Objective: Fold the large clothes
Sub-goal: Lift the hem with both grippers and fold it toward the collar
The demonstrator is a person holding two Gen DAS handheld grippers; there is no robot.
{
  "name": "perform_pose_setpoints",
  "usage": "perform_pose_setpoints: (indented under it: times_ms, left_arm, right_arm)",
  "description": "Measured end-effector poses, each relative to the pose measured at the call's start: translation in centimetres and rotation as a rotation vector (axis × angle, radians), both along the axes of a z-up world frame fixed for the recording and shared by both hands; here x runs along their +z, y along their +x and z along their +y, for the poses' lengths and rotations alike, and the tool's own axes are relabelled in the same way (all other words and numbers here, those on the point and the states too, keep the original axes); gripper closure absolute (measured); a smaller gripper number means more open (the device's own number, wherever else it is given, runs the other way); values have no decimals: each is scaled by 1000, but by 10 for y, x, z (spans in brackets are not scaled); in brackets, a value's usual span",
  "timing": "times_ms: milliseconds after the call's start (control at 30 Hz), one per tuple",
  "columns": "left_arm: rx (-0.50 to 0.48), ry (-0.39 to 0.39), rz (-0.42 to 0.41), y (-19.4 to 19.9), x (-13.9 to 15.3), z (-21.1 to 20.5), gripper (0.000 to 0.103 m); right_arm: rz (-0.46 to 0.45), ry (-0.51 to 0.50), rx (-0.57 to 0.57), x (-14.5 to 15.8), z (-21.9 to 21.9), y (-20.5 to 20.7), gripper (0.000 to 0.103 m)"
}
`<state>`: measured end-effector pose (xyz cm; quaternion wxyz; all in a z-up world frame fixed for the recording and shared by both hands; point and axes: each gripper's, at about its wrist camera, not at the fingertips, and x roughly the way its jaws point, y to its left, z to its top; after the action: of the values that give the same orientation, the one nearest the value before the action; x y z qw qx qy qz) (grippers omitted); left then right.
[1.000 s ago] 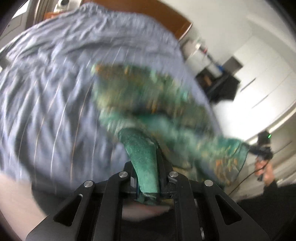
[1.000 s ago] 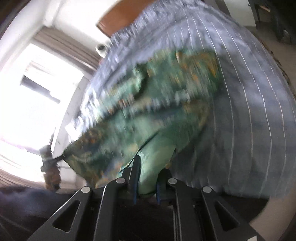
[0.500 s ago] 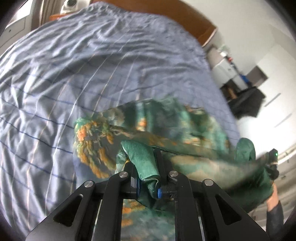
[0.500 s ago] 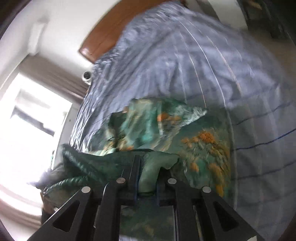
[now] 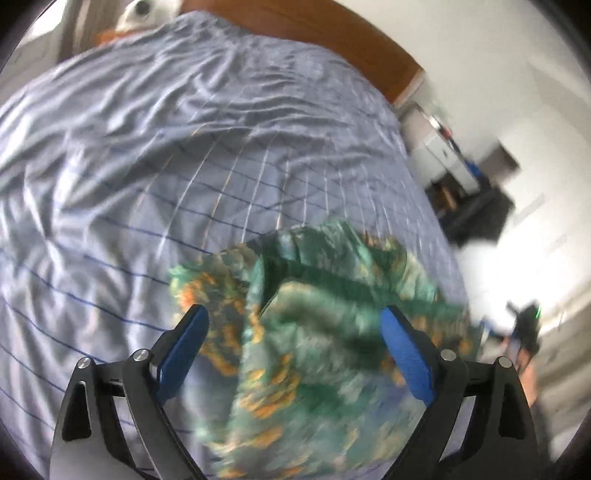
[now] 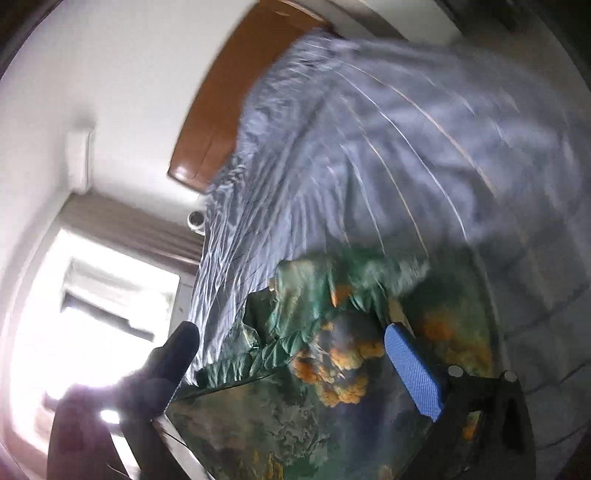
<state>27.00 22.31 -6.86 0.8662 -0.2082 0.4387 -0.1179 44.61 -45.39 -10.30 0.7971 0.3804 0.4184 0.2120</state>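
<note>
I am looking down my left gripper and seeing its jaws opening, the two blue pads standing far apart with the green and orange patterned garment lying between them but pressed by neither pad. The cloth is slumping in a blurred heap on the bed cover, a pale blue-grey cover with thin dark and light lines, at the near side of the bed and toward its right edge in this view. Beyond the cover I am seeing the brown wooden headboard and, at the top left, a white rounded object that I cannot identify. Off to the right, dark furniture is standing against a white wall. My right gripper is opening too: its right blue pad is showing clearly, its left finger is a dark shape against the glare of the window, and the garment is lying loose between them on the cover, gripped by neither. In this view the headboard is sitting at the top and brown curtains are hanging over the window.
</note>
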Motion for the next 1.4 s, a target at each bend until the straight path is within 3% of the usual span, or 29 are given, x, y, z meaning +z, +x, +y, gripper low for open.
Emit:
perform_pose_setpoints:
  times_ms: [100,200,233,267,300,333,367,400,467,633,733,800,867,933,1033,1167,1400]
  left_arm:
    - [-116,59,11,-5,-14,-12,5]
    - [-110,107,89,11,-50,-37,7]
    - [-101,108,104,17,-58,-45,15]
    - [-96,112,124,24,-68,-56,32]
    - [-86,128,134,25,-72,-62,39]
    - [-55,183,136,26,-75,-71,72]
    - [-35,229,141,26,-75,-75,93]
    - [-22,238,143,24,-72,-76,93]
    - [17,237,92,15,-55,-68,95]
    - [135,313,-125,7,9,-55,95]
    - [189,339,-177,25,13,-55,95]
    - [230,378,-170,50,-5,-59,95]
    - [252,425,-157,65,-28,-60,95]
    - [268,433,-88,78,-65,-52,94]
    - [262,426,-49,77,-109,-50,91]
    - [270,428,-88,69,-116,-56,89]
    - [279,392,-116,67,-121,-54,88]
  right_arm:
    - [-14,-222,114,15,18,-5,1]
    - [-22,-524,261,7,52,-15,1]
    - [-19,-576,272,3,56,-16,1]
    - [5,-625,263,-8,65,-13,1]
    - [22,-631,255,-17,66,-12,5]
    - [40,-639,244,-23,69,-12,27]
    - [54,-671,223,-28,73,-13,46]
    - [58,-713,209,-28,75,-16,85]
    - [41,-753,183,-18,76,-22,89]
    - [-154,-830,102,45,76,-27,90]
    - [-248,-864,0,71,76,-10,91]
    - [-299,-893,-59,72,78,9,91]
    - [-309,-927,-86,59,80,23,91]
    - [-282,-976,-87,32,87,39,91]
    - [-175,-1020,-51,-27,90,58,91]
    - [-119,-990,-22,-79,93,63,90]
    - [-102,-849,-43,-93,77,69,87]
